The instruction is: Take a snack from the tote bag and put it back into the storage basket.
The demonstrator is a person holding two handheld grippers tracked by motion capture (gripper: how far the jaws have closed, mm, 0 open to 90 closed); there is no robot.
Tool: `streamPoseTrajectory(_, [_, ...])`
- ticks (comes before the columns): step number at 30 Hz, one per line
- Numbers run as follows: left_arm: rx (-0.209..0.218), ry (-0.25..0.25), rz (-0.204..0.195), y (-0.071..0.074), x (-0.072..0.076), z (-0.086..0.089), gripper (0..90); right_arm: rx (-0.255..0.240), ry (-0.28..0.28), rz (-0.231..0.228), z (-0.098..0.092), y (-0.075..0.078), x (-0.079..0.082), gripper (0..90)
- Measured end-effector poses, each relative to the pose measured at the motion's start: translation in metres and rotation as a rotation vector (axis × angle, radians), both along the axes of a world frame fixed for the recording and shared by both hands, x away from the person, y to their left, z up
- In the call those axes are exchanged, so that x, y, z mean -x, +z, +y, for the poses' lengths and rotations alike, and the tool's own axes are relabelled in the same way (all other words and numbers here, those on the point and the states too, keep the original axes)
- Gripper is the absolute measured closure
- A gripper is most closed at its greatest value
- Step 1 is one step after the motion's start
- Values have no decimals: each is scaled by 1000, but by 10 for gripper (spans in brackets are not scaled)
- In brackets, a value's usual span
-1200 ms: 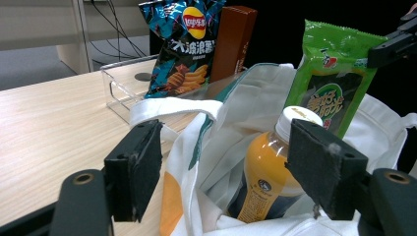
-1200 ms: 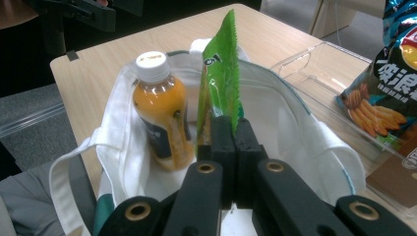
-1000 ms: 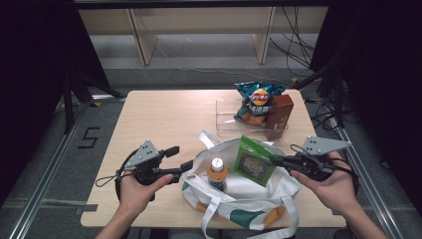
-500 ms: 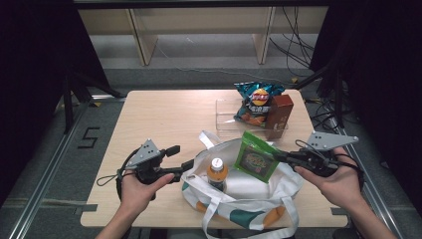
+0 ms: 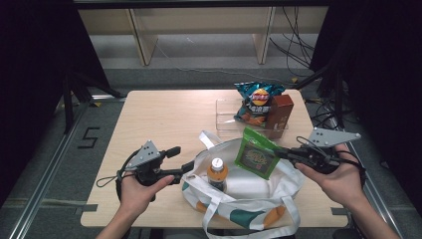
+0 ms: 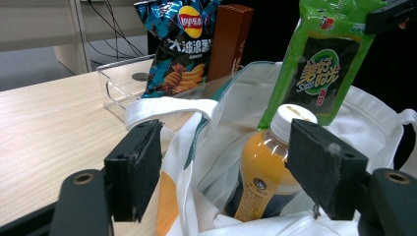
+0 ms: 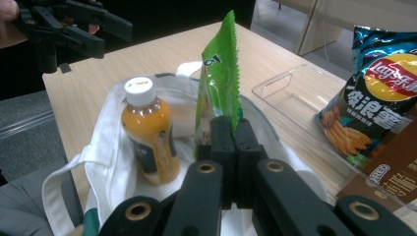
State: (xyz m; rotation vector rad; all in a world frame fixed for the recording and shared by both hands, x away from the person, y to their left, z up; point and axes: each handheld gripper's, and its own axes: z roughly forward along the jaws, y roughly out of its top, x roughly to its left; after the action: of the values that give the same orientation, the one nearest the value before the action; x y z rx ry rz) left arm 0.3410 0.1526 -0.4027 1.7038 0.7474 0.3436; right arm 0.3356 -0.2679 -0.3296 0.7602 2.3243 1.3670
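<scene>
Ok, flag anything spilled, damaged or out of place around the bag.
Nothing stands out. The orange bottle stands upright and capped in the white bag; the green packet hangs in the right claw above it.

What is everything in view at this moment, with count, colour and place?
Tote bag: one, white with green and orange print, near table edge, mouth open.
Bottle: one, orange drink, white cap, upright inside the bag.
Green packet: one, held over the bag.
Clear tray: one, far right of table.
Chip bag: one, blue, in the tray.
Brown box: one, in the tray beside the chips.
Table: one, light wood.
Left gripper: black, open at the bag's rim.
Right gripper: black, shut on the green packet.
</scene>
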Motion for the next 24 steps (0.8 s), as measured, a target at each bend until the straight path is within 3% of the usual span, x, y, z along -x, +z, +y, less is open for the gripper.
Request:
streamPoseTrajectory(4, [-3,1,1,0,0,0,287,-6,-20,-19,0,0,-3,900])
streamPoseTrajectory(6, [-2,1,2,0,0,0,287,-7,0,-26,-1,1,-5,900])
streamPoseTrajectory(9, [4,-6,-2,-1,-1,0,287,-16,-6,-4,-1,3,-3,900])
streamPoseTrajectory(11, [6,-8,-3,-1,-1,0,287,-1,4,-18,-2,7,-4,900])
streamPoseTrajectory(12, [6,-8,-3,-1,-1,0,287,-18,-6,-38,-1,7,-4,900])
streamPoseTrajectory(13, [7,-7,-3,-1,-1,0,287,-3,-2,-34,-2,9,-4,900])
streamPoseTrajectory(16, [-1,-1,0,0,0,0,287,-18,-4,-41,-3,13,-4,900])
streamPoseTrajectory(17, [1,0,0,0,0,0,287,-17,-12,-72,-3,13,-6,900])
streamPoseTrajectory(22, [5,4,4,0,0,0,287,-35,-26,-54,-4,17,-4,900])
streamPoseTrajectory(24, [7,-6,-3,-1,-1,0,287,-32,-11,-84,-6,18,-5,900])
